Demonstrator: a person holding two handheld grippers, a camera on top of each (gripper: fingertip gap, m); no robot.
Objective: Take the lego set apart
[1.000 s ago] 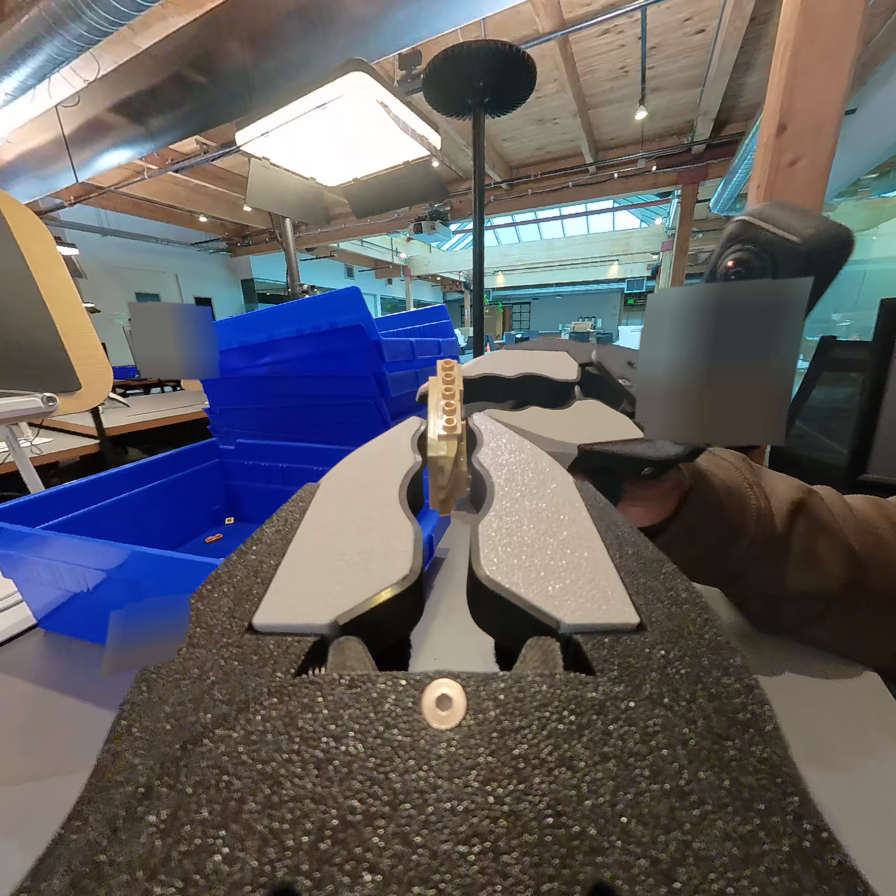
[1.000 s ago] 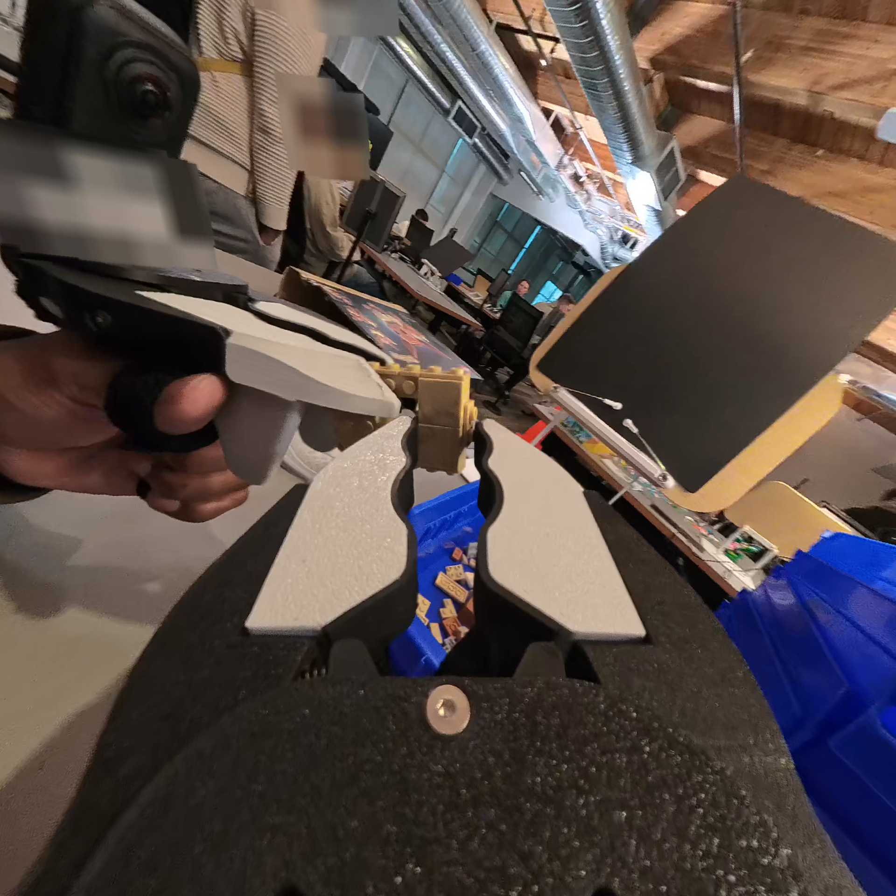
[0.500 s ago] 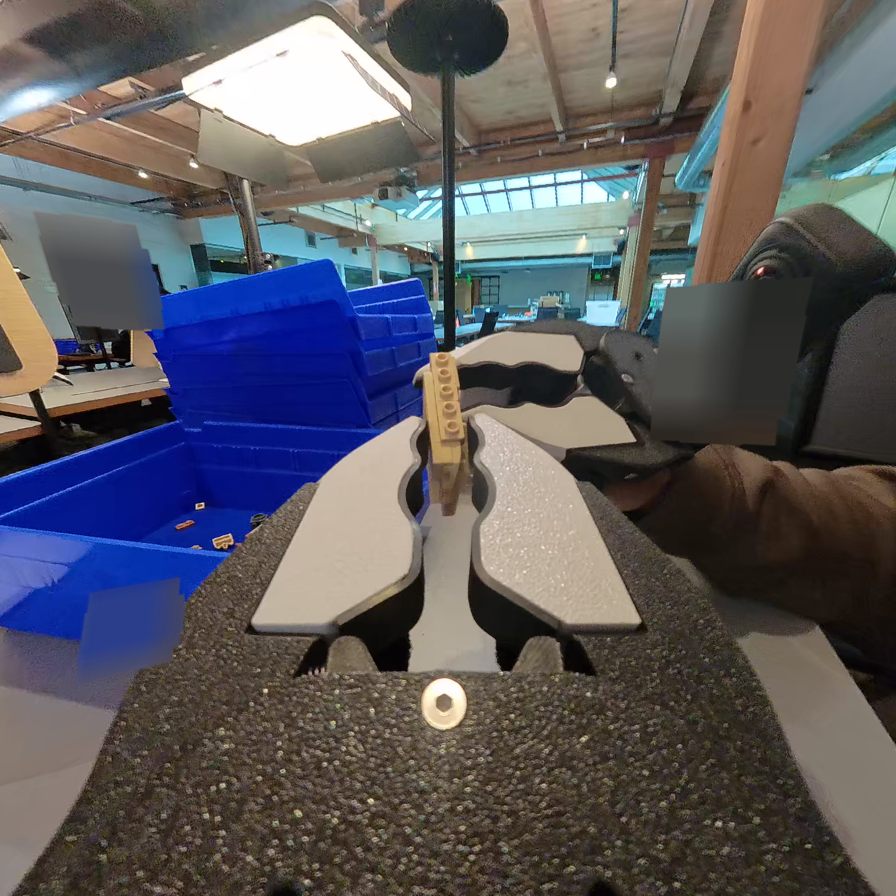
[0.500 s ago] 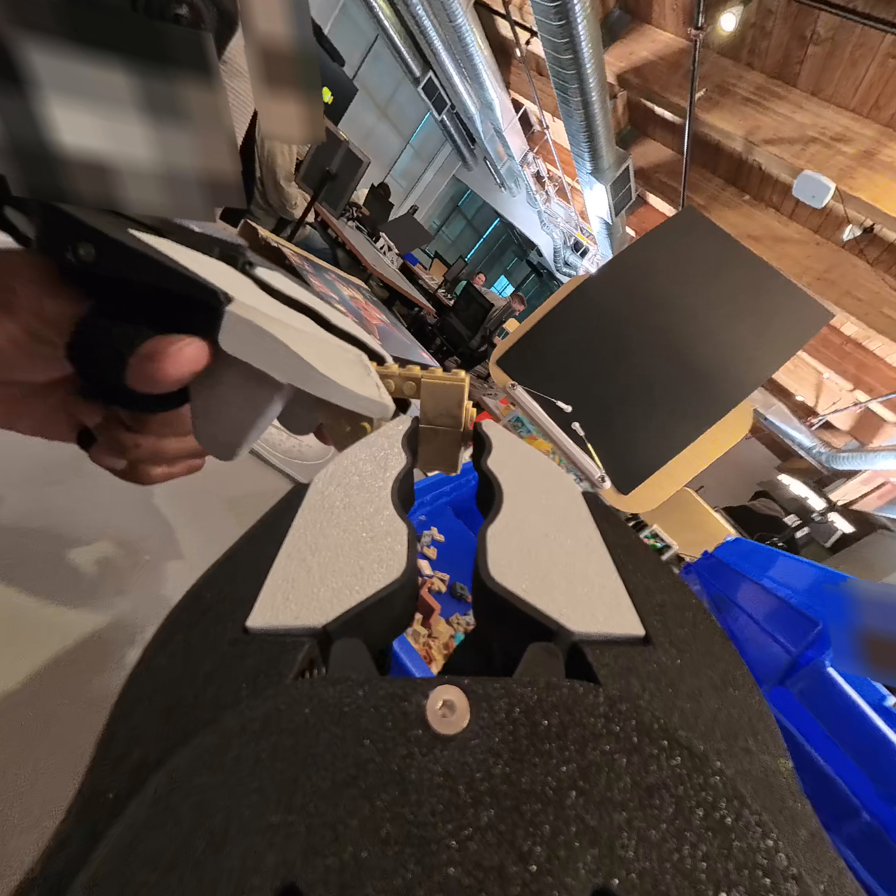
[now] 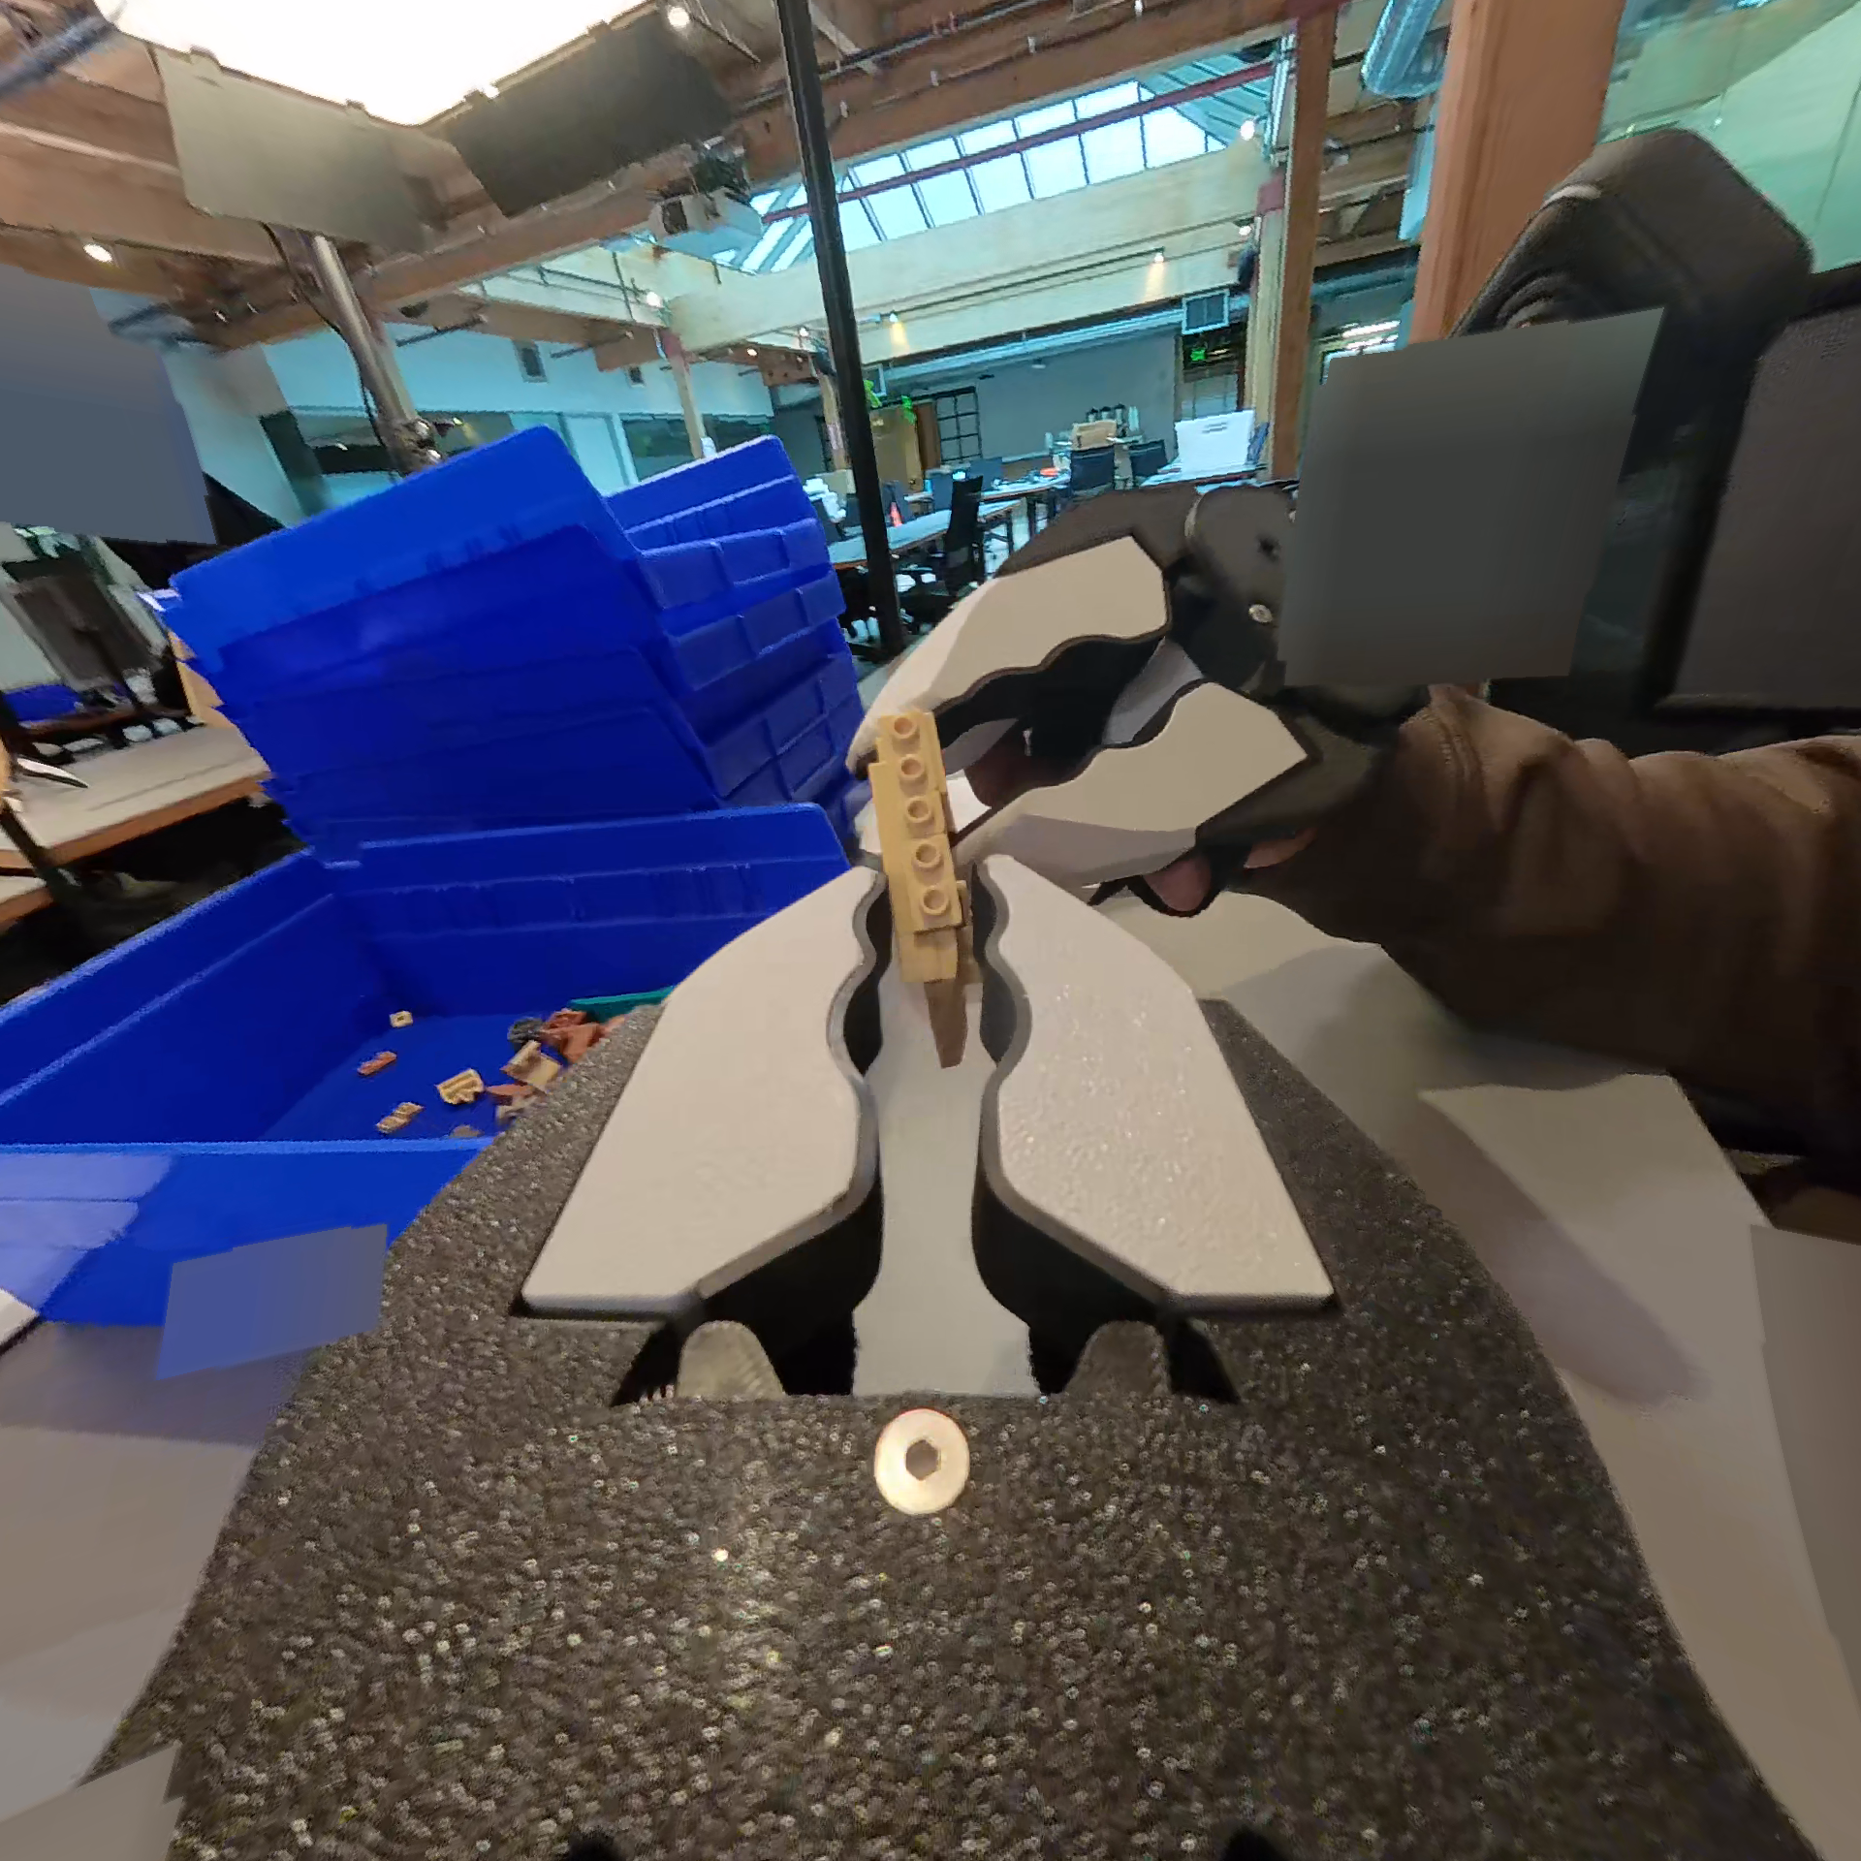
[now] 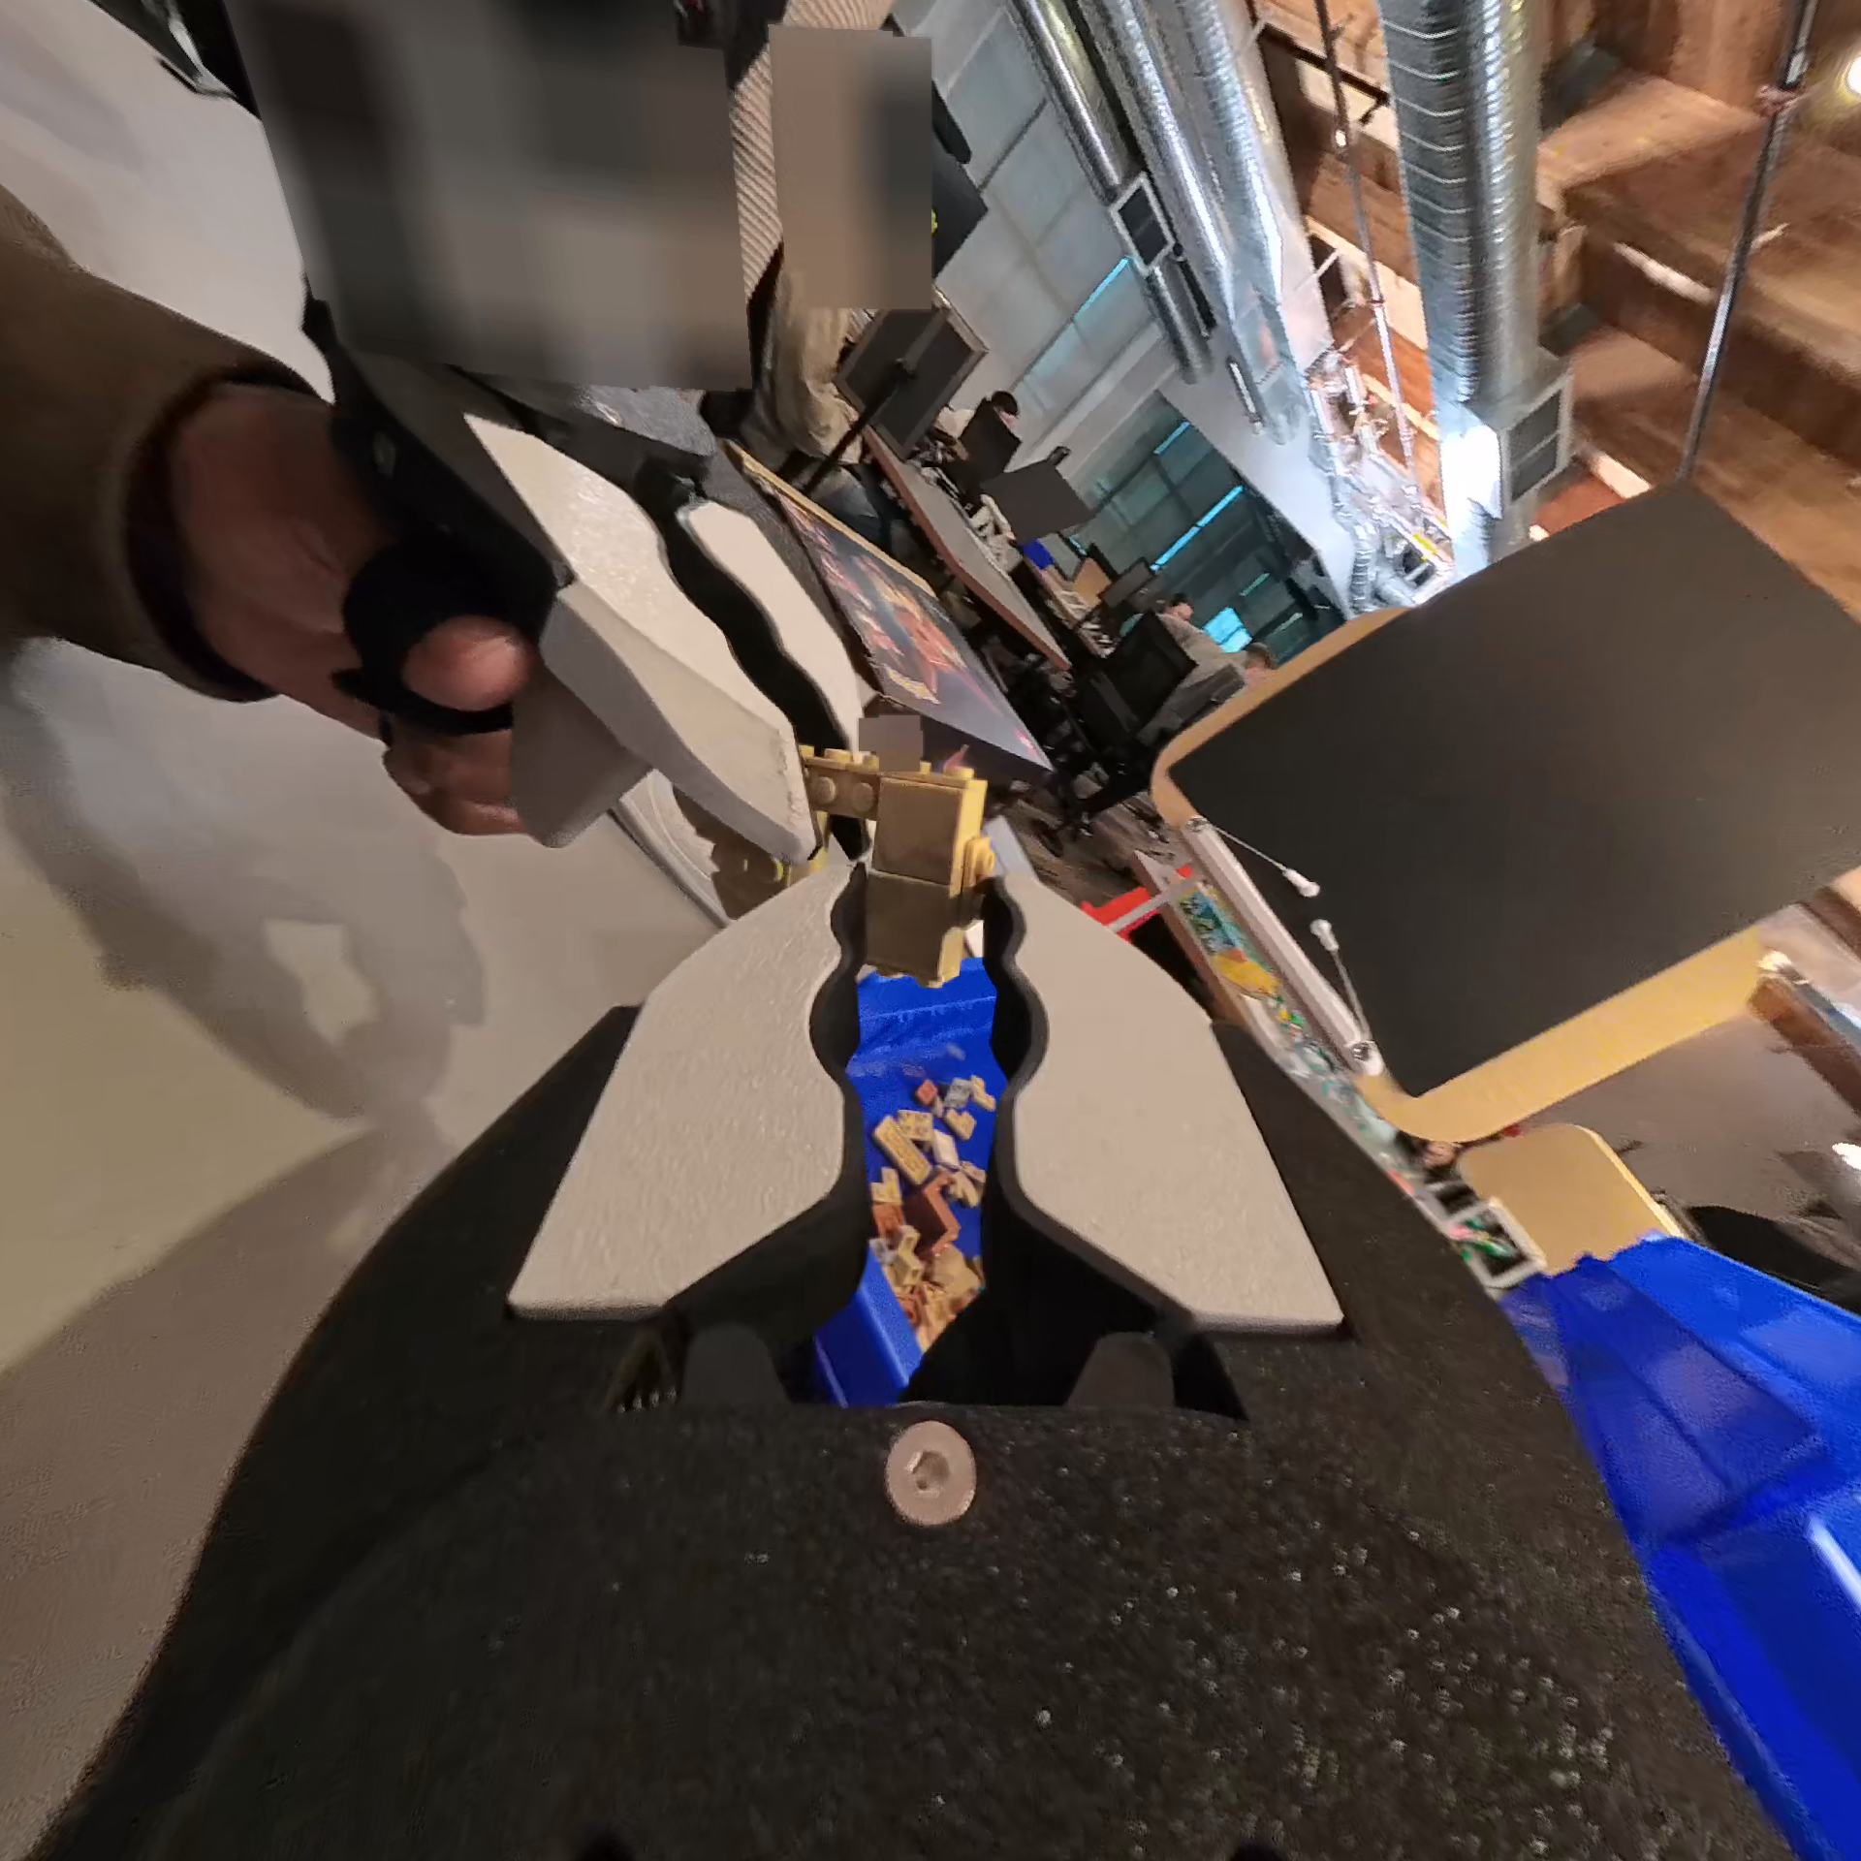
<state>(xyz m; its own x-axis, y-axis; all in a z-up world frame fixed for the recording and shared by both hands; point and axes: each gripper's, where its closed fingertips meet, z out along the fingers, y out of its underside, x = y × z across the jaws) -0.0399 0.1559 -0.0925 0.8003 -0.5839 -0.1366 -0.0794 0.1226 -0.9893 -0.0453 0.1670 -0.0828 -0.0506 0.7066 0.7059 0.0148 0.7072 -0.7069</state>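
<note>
Left wrist view cuts off the stacked blue plastic bins (image 5: 524,645) at left, the far right gripper (image 5: 911,775) hides its own tips behind the tan studded brick assembly (image 5: 921,856), which both it and the near left gripper (image 5: 924,906) clamp narrowly.

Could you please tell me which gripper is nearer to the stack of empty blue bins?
The left gripper; the stack of empty blue bins rises just beyond its fingertips, to their left. The right gripper reaches in from the far side.

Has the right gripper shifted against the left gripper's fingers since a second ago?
Yes. In the left wrist view the right gripper tilted, lower finger nearer the left gripper.
</note>
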